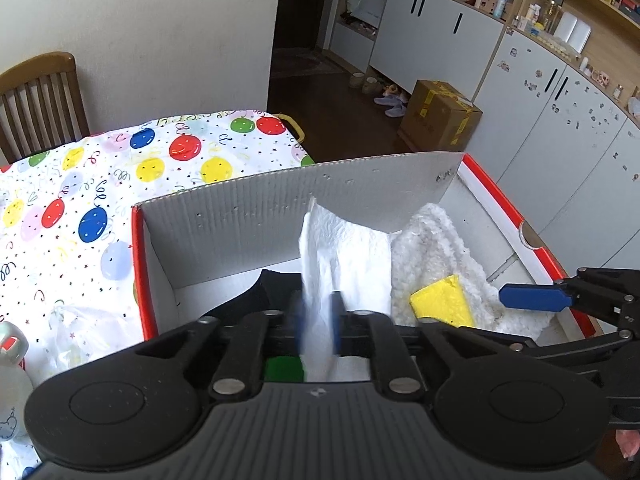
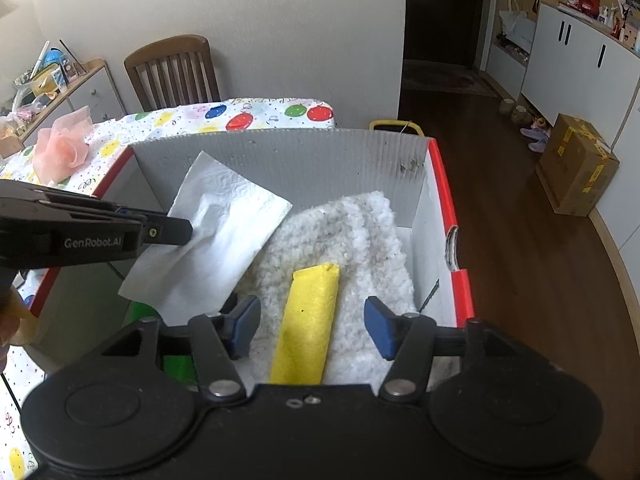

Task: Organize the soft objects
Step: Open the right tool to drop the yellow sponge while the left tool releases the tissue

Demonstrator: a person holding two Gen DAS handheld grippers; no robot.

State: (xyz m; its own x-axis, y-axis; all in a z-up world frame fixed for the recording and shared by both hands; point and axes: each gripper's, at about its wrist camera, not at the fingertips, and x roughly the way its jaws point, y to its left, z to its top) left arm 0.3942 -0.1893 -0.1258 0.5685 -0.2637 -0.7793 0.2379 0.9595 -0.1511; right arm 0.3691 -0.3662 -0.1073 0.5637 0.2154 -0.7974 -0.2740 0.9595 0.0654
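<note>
Pinching a white napkin (image 2: 224, 232) in the left claw (image 1: 318, 320), right claw (image 2: 310, 328) spread wide, green item (image 2: 176, 364) mostly hidden.

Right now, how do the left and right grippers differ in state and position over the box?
The left gripper is shut on the white paper towel, holding it above the box; the right gripper is open and holds nothing. The right gripper's fingers straddle the yellow cloth on the fluffy white towel. Both are over the box.

A white embossed paper towel (image 2: 216, 240) is showing a crinkled matt face at 10 o'clock of a fluffy white knitted cloth (image 2: 352, 240) inside the ribbed grey corrugated box (image 2: 304, 156).
</note>
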